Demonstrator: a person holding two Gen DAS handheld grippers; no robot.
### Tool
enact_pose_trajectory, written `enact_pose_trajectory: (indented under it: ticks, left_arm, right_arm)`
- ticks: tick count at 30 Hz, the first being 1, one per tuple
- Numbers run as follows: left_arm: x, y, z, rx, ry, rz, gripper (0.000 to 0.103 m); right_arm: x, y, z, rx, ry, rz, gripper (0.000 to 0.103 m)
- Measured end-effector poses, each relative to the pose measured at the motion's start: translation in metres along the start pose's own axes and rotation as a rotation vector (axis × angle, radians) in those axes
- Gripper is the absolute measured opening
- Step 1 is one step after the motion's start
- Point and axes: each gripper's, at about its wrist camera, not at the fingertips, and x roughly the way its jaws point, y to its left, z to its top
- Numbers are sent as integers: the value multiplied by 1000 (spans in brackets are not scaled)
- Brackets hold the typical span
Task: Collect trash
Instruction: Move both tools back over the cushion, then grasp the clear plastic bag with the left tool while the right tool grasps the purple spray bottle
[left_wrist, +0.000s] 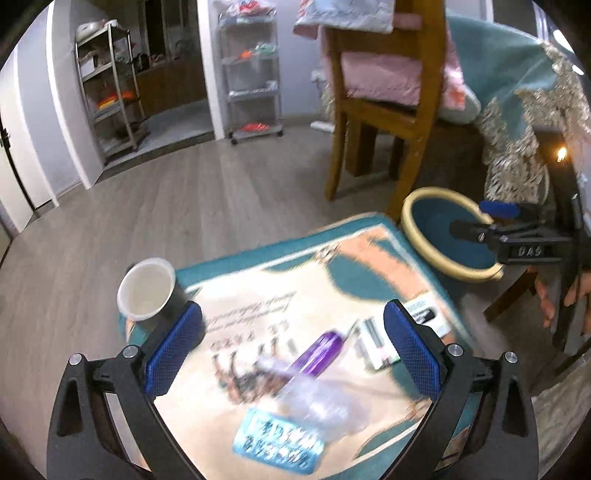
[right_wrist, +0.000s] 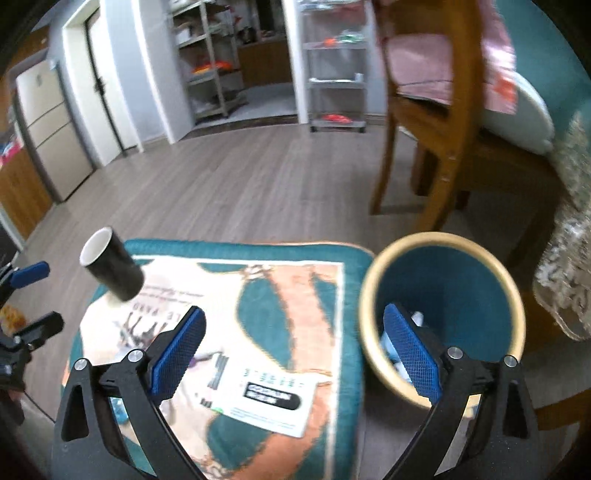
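A black paper cup (left_wrist: 149, 291) with a white inside lies tilted at the far left edge of a teal and cream patterned mat (left_wrist: 332, 266). A purple wrapper (left_wrist: 319, 354), clear crumpled plastic (left_wrist: 321, 406), a blue packet (left_wrist: 279, 441) and a white printed card (left_wrist: 376, 343) lie on the mat. My left gripper (left_wrist: 291, 350) is open above them, empty. The teal bin (right_wrist: 443, 314) with a cream rim stands right of the mat, with some trash inside. My right gripper (right_wrist: 295, 354) is open and empty, its right finger over the bin's rim. The cup (right_wrist: 110, 269) and card (right_wrist: 269, 398) show there too.
A wooden chair (left_wrist: 388, 110) with pink cushions stands behind the bin on grey wood flooring. A lace-edged tablecloth (left_wrist: 517, 147) hangs at the right. Metal shelf racks (left_wrist: 251, 74) stand by the far wall. The right gripper (left_wrist: 517, 240) shows over the bin in the left wrist view.
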Motion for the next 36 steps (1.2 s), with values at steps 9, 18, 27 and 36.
enact_pose_trajectory:
  ticks: [9,18,27,36]
  left_arm:
    - [31,11,-42,-15,134,11,97]
    - [76,-2,-60,-21,267,-20,85]
    - [99,-22,-67,72,370,-49,22]
    - [73,-3,-40,33,266,-34,11]
  right_arm:
    - [21,37,3,-55,32,27,96]
    - [29,29,-1,-51,60,3,96]
    - [50,14,-13,-60,142,20,96]
    - [66,34,-18,-157,185,55,96]
